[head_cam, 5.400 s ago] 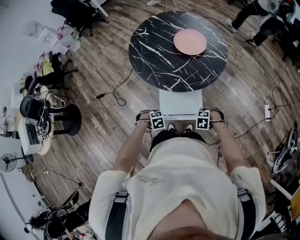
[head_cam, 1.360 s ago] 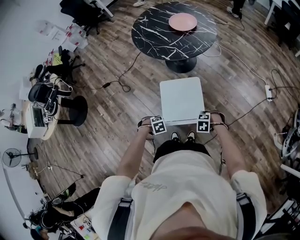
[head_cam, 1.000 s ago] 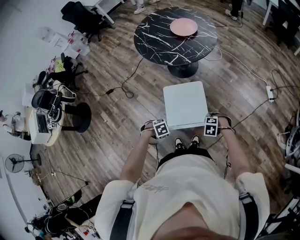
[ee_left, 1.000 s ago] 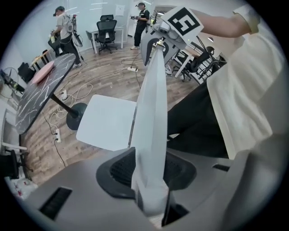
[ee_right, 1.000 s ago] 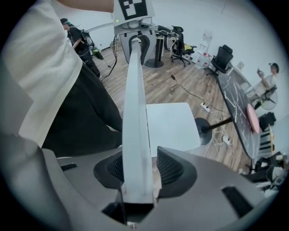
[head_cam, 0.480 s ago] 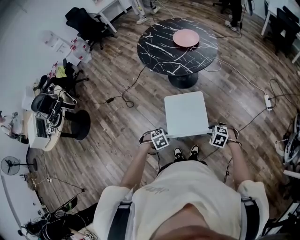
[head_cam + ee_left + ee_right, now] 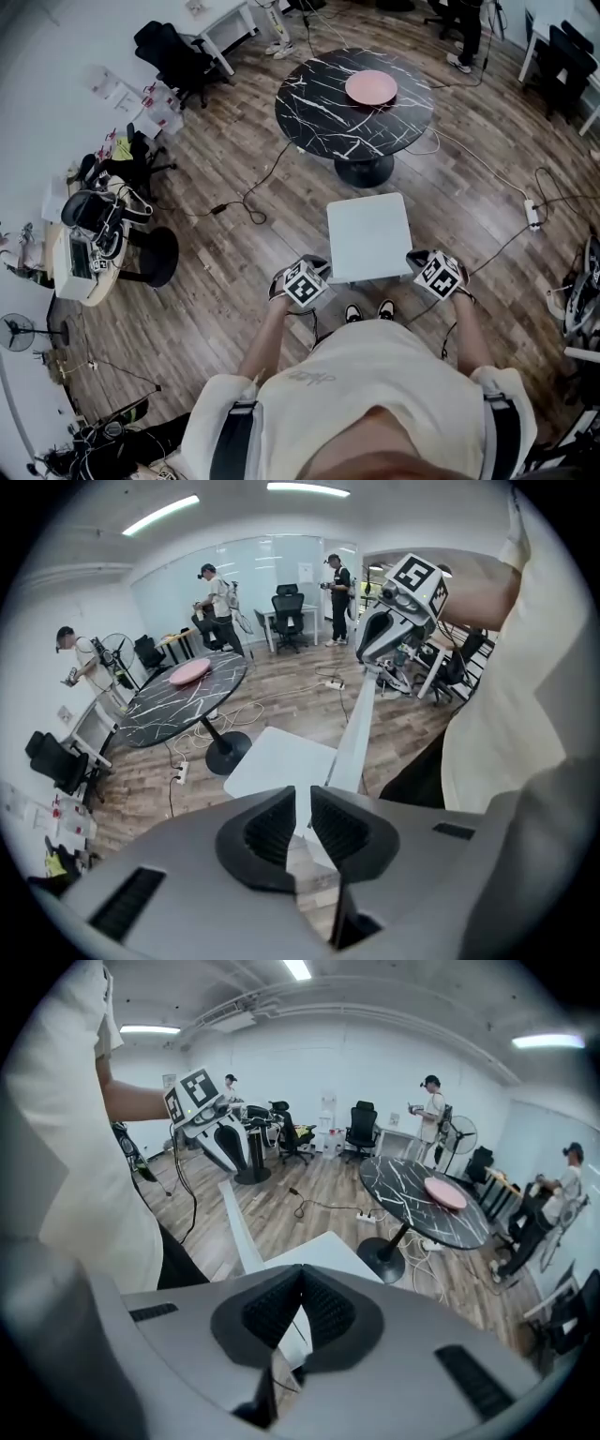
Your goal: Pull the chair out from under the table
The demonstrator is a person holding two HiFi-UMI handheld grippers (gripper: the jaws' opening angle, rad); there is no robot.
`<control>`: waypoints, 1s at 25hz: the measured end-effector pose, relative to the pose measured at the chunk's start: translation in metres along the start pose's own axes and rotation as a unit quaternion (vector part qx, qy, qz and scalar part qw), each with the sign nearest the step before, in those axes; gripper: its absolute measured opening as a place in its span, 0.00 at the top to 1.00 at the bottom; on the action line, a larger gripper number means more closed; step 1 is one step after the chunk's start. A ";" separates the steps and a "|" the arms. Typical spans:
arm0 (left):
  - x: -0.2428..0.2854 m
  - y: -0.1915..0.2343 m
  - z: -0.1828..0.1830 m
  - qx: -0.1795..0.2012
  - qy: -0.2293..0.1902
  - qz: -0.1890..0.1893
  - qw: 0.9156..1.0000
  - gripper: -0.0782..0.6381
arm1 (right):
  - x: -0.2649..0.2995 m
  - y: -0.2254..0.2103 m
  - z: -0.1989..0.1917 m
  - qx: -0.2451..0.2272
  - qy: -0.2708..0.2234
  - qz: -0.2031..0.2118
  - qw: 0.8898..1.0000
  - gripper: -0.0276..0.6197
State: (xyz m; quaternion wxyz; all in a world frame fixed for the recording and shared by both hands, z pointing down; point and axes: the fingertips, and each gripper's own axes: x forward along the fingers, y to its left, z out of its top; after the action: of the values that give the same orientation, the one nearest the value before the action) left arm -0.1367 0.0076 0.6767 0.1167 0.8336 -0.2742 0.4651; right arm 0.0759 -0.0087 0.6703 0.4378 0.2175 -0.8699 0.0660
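The chair [image 7: 367, 236] has come out from under the table [image 7: 314, 108] and stands clear.

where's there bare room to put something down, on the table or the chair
The chair seat is wholly bare. On the table, the near and left marble is free; the pink plate takes the far middle. Cables and a power strip crowd the floor beside the table's base.

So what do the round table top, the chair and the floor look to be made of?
Table top: black stone or stone-look laminate, smooth, by its white veins. Chair: smooth matte white, probably plastic or painted board; no grain shows. Floor: wood or wood-look planks, by grain and plank seams.
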 end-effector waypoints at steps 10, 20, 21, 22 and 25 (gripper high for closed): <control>-0.024 0.015 0.062 -0.086 -0.126 0.012 0.988 0.87 | -0.059 -0.047 0.081 0.079 -0.176 -0.091 0.977 0.95; -0.076 0.046 0.121 -0.128 -0.241 0.081 0.959 0.87 | -0.106 -0.082 0.117 0.148 -0.277 -0.131 0.940 0.95; -0.083 0.052 0.127 -0.135 -0.255 0.086 0.953 0.87 | -0.109 -0.084 0.121 0.149 -0.285 -0.135 0.937 0.95; -0.090 0.057 0.133 -0.144 -0.272 0.090 0.947 0.87 | -0.112 -0.086 0.126 0.149 -0.292 -0.138 0.935 0.95; -0.113 0.070 0.150 -0.174 -0.324 0.093 0.925 0.87 | -0.118 -0.087 0.136 0.147 -0.308 -0.142 0.929 0.95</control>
State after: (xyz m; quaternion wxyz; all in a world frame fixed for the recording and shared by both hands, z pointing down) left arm -0.1167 -0.0782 0.4970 0.1213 0.8759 -0.4503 0.1235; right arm 0.0757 -0.0906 0.4874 0.1161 0.4105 -0.9024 0.0604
